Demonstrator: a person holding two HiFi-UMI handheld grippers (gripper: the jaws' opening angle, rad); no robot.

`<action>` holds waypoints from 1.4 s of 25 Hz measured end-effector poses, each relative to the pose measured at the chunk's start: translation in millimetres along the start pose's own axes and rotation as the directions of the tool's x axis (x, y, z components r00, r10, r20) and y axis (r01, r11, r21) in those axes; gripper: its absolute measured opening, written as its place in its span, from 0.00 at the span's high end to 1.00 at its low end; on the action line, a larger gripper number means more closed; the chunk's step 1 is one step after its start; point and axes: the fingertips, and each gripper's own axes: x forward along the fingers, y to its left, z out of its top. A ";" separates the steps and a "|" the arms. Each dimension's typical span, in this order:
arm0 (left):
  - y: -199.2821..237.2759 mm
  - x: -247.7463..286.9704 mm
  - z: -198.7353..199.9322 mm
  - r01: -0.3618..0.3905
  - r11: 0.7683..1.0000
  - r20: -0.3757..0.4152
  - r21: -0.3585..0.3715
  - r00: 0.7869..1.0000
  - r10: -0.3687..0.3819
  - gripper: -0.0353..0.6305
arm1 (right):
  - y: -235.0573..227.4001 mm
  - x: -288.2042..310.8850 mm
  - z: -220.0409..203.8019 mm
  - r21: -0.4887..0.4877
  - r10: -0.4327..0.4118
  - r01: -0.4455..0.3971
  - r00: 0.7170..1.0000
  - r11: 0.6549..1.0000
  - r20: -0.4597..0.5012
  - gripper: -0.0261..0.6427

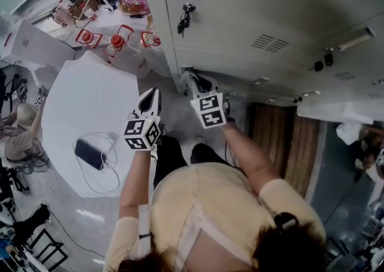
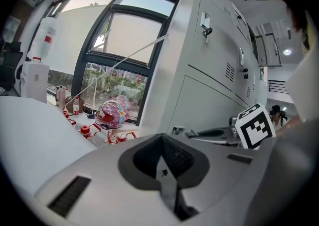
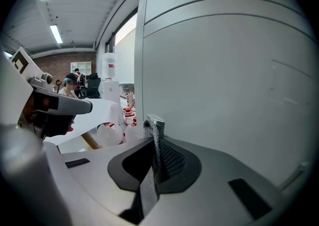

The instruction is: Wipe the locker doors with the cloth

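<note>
Currently the right gripper (image 3: 155, 156) is clamped on the grey cloth (image 3: 149, 129), just beside the locker door (image 3: 229, 95); left gripper (image 2: 162, 171) closed together, holding nothing.

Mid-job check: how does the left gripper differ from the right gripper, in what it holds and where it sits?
The right gripper is shut on the dark grey woven cloth; the left gripper is shut on nothing. The right gripper's tips sit close to the pale grey locker door; the left gripper sits farther out, nearer the white table. Both have their jaws together and point forward.
</note>
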 end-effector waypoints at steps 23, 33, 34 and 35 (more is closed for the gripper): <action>-33.5 28.8 -8.4 0.096 0.995 -0.040 0.014 0.995 -0.096 0.94 | -90.9 -53.8 -35.6 0.086 -0.196 0.198 0.980 0.976 -0.034 0.94; -52.7 43.0 -11.7 0.146 0.989 -0.062 0.031 0.988 -0.144 0.94 | -130.6 -79.0 -55.7 0.122 -0.286 0.292 0.956 0.949 -0.064 0.94; -54.7 44.2 -11.5 0.151 0.988 -0.063 0.033 0.987 -0.148 0.94 | -133.9 -81.1 -57.2 0.124 -0.293 0.299 0.954 0.946 -0.066 0.94; -56.3 45.4 -11.3 0.155 0.987 -0.064 0.035 0.986 -0.153 0.94 | -137.0 -82.9 -58.6 0.127 -0.300 0.307 0.951 0.943 -0.069 0.94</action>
